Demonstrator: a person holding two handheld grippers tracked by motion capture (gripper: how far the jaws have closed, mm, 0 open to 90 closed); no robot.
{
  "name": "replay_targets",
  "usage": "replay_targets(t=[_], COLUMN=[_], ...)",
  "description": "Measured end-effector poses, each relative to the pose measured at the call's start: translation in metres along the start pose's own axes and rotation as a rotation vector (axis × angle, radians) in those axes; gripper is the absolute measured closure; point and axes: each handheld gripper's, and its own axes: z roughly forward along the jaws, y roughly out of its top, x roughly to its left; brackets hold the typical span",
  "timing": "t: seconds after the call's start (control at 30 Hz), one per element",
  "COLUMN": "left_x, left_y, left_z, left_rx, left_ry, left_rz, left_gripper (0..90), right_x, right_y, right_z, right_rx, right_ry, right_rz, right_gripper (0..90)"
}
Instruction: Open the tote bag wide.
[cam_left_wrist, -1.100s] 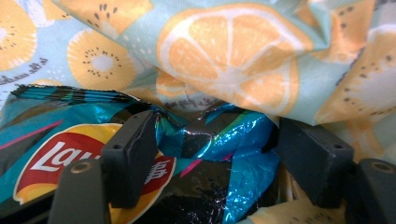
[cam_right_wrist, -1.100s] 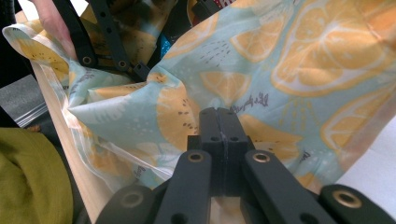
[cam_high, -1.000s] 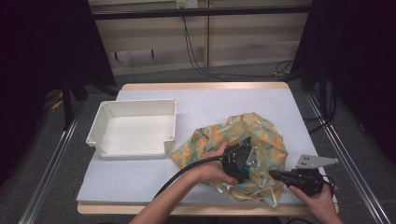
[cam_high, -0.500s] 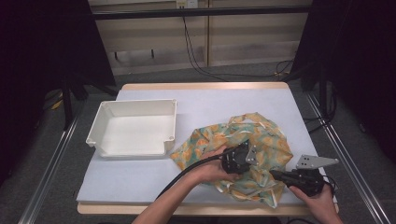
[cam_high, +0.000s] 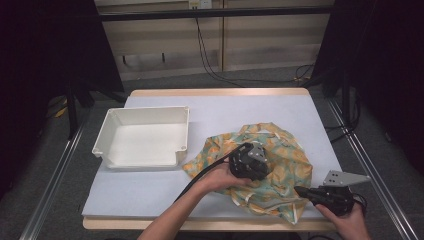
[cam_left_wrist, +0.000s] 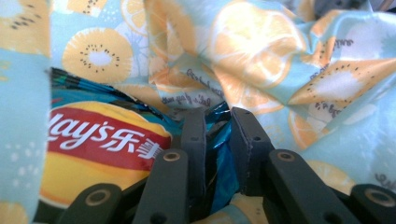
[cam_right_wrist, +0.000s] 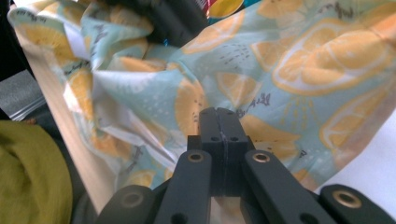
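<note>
A crumpled cloth bag (cam_high: 272, 165) printed with orange and kiwi slices on pale blue lies on the right half of the white table (cam_high: 150, 192), toward the near edge. Inside its folds, seen from the left gripper view, sits a chip packet (cam_left_wrist: 100, 149) with a red and yellow logo and shiny blue foil.

The left gripper (cam_left_wrist: 218, 135) reaches into the bag, and its two black jaws are clamped on a crinkled blue edge of the chip packet, with foil pinched between them. In the high view the left gripper (cam_high: 249, 161) rests on top of the cloth near the bag's middle, held by the left hand (cam_high: 220, 175), its black cable trailing back toward the near edge.

The right gripper (cam_right_wrist: 219, 126) has its jaws pressed flat together against the patterned cloth; whether any cloth is caught between them cannot be told. In the high view the right gripper (cam_high: 327, 195) lies low at the bag's near right corner, held by the right hand (cam_high: 350, 222), with its grey three-cornered plate (cam_high: 345, 177) on top.

An open white tray (cam_high: 145, 116) stands on the left part of the table, just left of the bag and apart from it. Dark curtains (cam_high: 45, 55) hang at both sides, and cables (cam_high: 210, 55) run down the far wall.
</note>
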Motion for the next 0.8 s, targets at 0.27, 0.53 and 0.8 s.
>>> replay_targets(t=[0.27, 0.53, 0.8], left_x=[-0.004, -0.021, -0.022], left_y=[0.000, 0.001, -0.002], left_z=[0.005, 0.009, 0.006], left_rx=[0.038, 0.109, 0.095], left_ry=[0.048, 0.069, 0.060], left_rz=[0.014, 0.134, 0.132], left_gripper=[75.0, 55.1, 47.9], right_x=[0.001, 0.004, 0.014], right_y=[-0.012, 0.026, 0.066], right_z=[-0.008, -0.016, 0.034], right_rx=[0.002, -0.120, -0.065], right_ry=[-0.007, -0.010, 0.048], right_rz=[0.016, -0.011, -0.069], right_gripper=[89.8, 64.9, 62.9])
